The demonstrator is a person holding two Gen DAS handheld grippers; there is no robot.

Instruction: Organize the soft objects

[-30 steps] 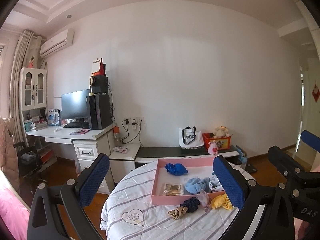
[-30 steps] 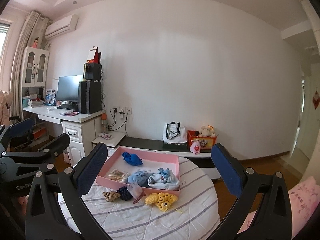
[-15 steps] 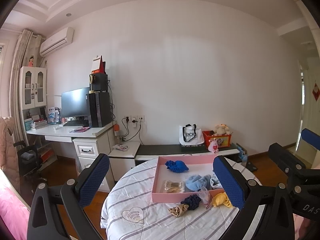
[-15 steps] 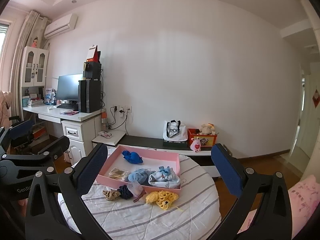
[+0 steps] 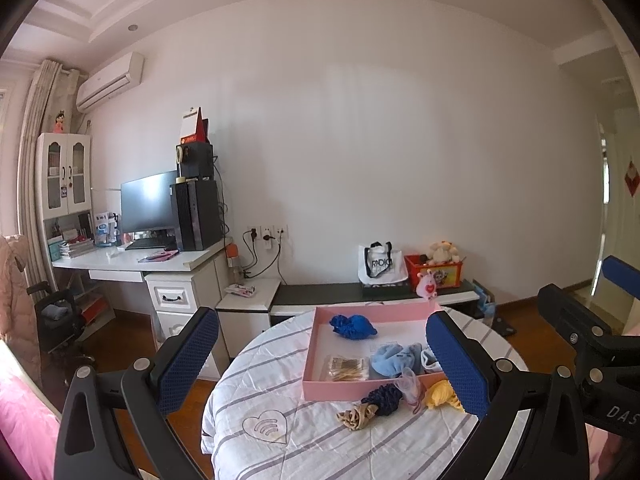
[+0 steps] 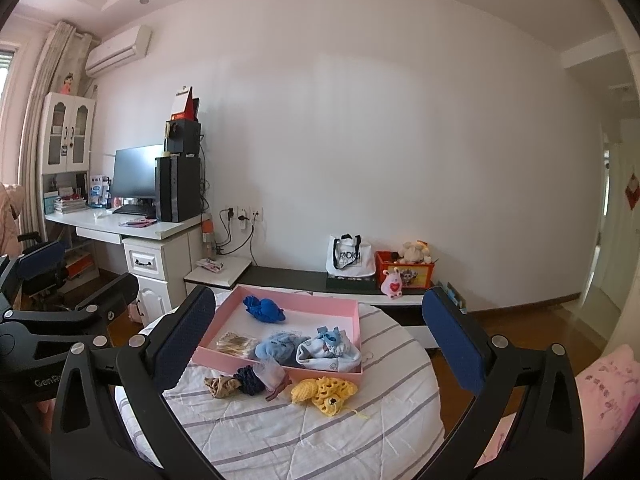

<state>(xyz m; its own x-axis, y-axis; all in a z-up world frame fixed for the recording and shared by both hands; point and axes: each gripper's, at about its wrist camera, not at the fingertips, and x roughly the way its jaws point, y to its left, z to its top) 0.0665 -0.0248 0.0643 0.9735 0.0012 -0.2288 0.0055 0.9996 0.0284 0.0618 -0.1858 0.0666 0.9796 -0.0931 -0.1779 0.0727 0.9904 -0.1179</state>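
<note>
White tote bag [image 5: 380, 266] read "RADIO" — roughly, right gripper [image 5: 612, 408] body bore "DAS", left gripper [image 6: 44, 382] body "Gen" — both cut off.

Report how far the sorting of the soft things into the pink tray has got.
Done: the pink tray already holds a blue scrunchie, light blue cloth and a baby garment. In hand: nothing; left gripper and right gripper are both open above the table. Left: tan scrunchie, navy scrunchie, and yellow crochet piece lie outside.
</note>
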